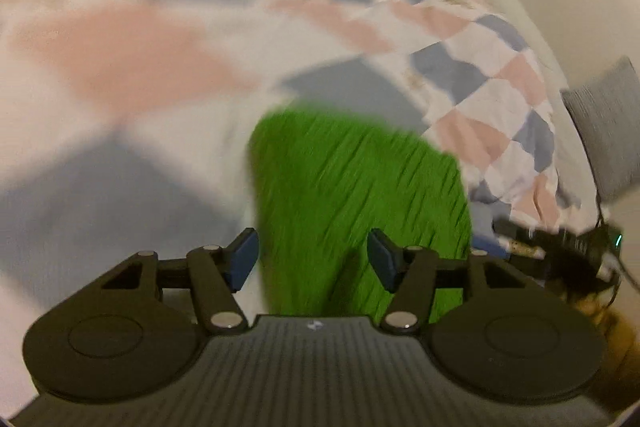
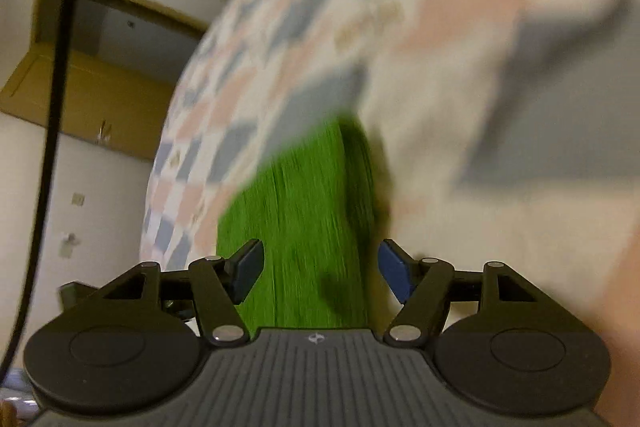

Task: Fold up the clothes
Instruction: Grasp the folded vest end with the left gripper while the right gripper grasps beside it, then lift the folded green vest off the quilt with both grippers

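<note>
Left tool (image 1: 312,259), right tool (image 2: 320,267) both spread, empty; green garment (image 1: 360,195) blurred, no legible writing.

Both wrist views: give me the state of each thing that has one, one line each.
Left gripper: open, holding nothing.
Right gripper: open, holding nothing.
Green garment: lying on the checkered bedspread, ahead of both grippers; fold state unclear from blur.
Checkered bedspread: spread over the bed.
</note>
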